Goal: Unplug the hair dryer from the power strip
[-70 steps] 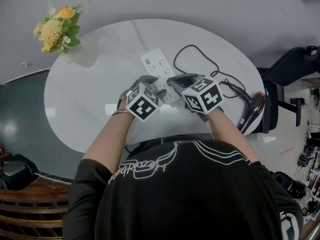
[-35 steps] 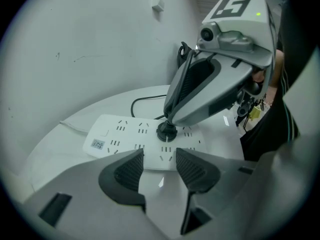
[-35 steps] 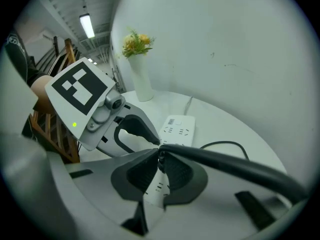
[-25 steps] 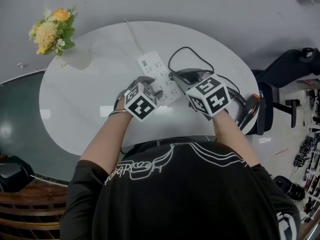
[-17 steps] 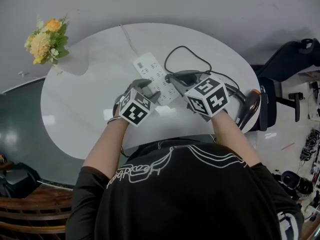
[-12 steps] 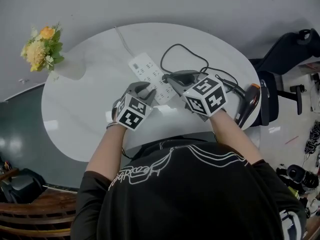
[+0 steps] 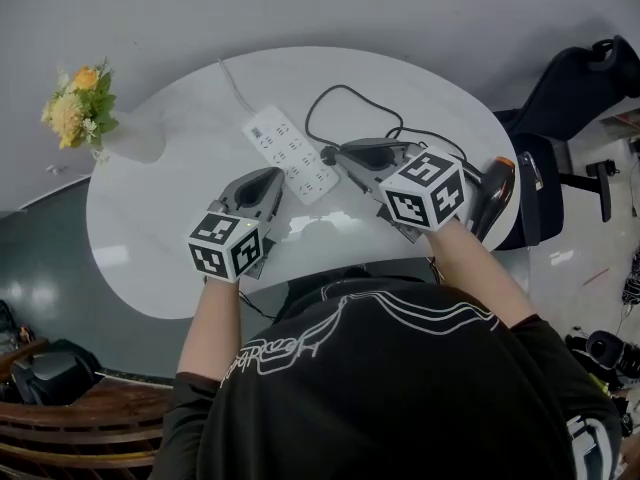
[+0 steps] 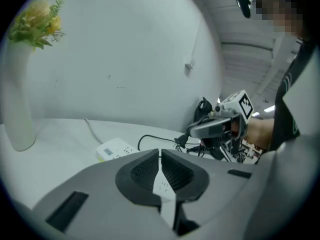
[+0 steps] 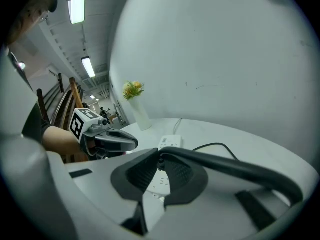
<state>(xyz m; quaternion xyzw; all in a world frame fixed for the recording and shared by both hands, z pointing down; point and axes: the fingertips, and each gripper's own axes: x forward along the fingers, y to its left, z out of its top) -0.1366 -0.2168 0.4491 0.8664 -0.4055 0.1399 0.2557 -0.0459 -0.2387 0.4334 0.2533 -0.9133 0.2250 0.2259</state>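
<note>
Overhead, my head view lays out the whole white table (image 7: 150, 228). The power strip (image 7: 290, 154) lies slantwise near the middle, and its white lead (image 7: 232, 78) runs off to the far rim. The hair dryer (image 7: 495, 193) rests right at the table's right-hand edge, next to a black chair (image 7: 570, 88).

That view does not show me the jaws clearly, but the gripper views do. The left gripper (image 8: 160, 156) is closing, its pads almost met with only a thin slit left and nothing between them. It sits left of the strip without touching it. The right gripper (image 9: 160, 159) is clamped on the black plug (image 8: 181, 141), and the dryer's black cord (image 9: 225, 166) leaves the pads towards the right. From the left gripper view I can see what the top-down picture flattens: the plug hangs in the air at the right gripper's tip, out of its socket and apart from the strip.

For room, there is bare tabletop to the left, between the left gripper and the vase of yellow flowers (image 7: 75, 103) at the far left rim. The cord loops over the surface beyond the right gripper. Both marker cubes hang over the near edge.
</note>
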